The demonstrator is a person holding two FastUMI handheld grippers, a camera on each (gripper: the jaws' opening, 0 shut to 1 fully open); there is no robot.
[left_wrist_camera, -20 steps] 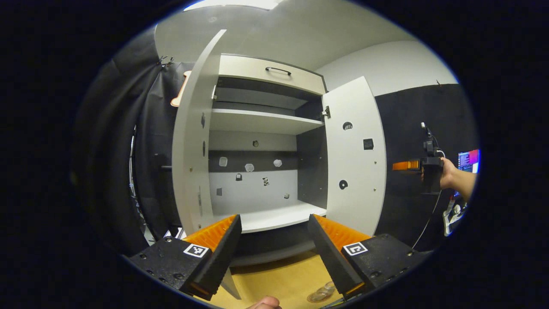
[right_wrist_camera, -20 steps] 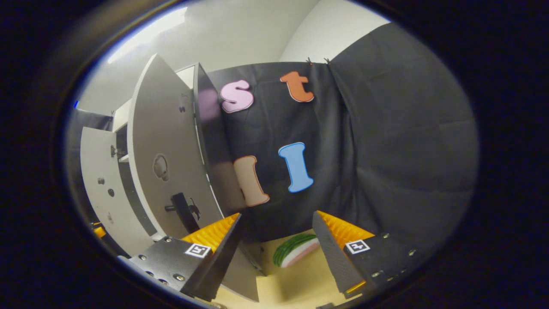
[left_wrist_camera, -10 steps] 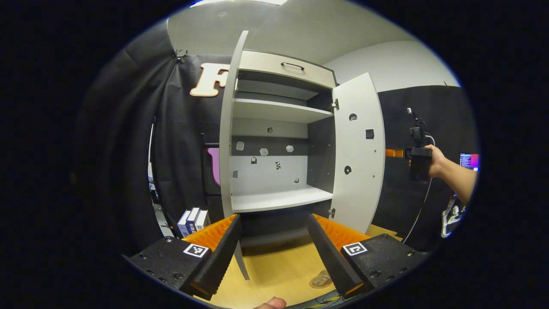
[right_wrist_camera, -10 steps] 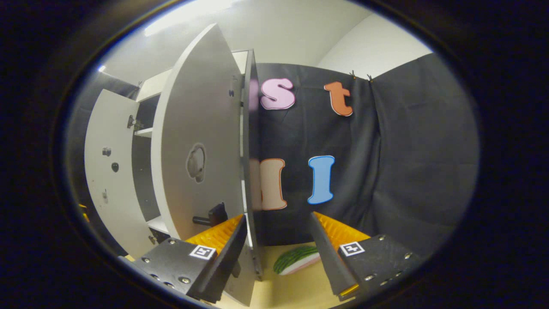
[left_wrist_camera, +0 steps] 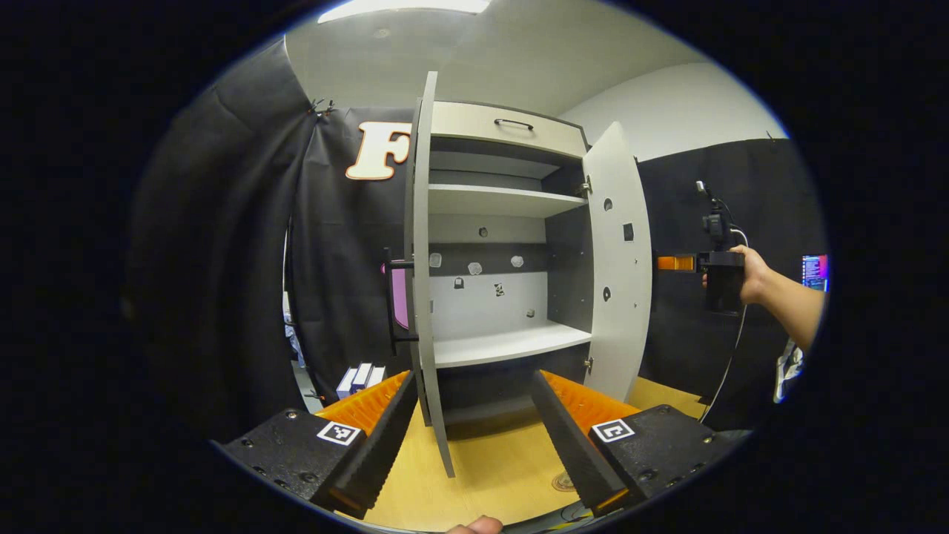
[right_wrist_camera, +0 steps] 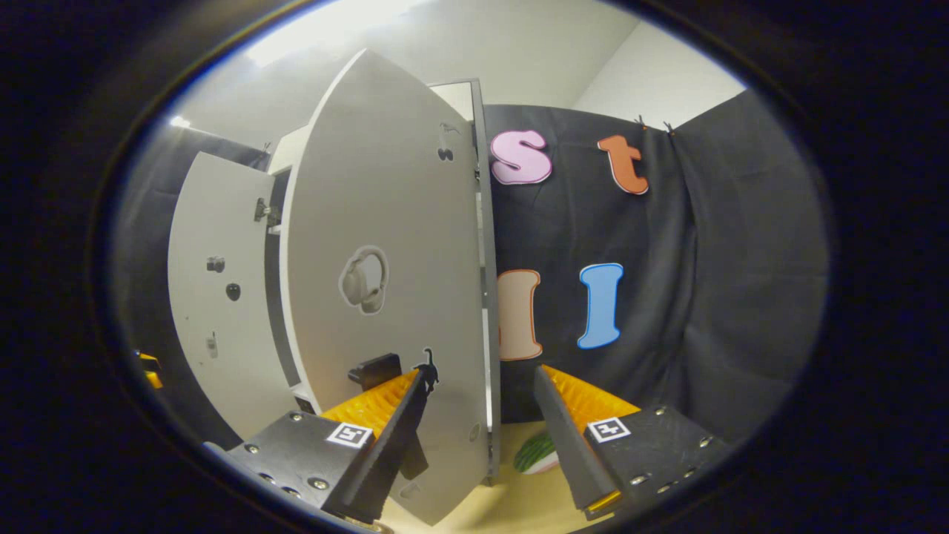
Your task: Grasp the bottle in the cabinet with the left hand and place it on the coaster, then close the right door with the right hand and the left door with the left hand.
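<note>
In the left gripper view the left gripper (left_wrist_camera: 471, 437) has its fingers spread wide with nothing between them, over the yellow wooden tabletop (left_wrist_camera: 489, 475). Ahead of the fingers stands the cabinet (left_wrist_camera: 497, 245), its shelves bare; the left door (left_wrist_camera: 424, 282) is seen nearly edge-on just above the left-hand finger, and the right door (left_wrist_camera: 619, 259) stands partly open beyond the right-hand finger. The coaster (left_wrist_camera: 563, 482) peeks out by the inner edge of the right-hand finger (whether the bottle stands on it cannot be told, as the finger hides that spot). Farther right, a hand (left_wrist_camera: 756, 274) holds the other gripper beside the right door. In the right gripper view the right gripper (right_wrist_camera: 474, 445) is also wide and empty, the right door's (right_wrist_camera: 385, 297) free edge rising between its fingers, a green-striped thing (right_wrist_camera: 535, 454) on the table beyond.
</note>
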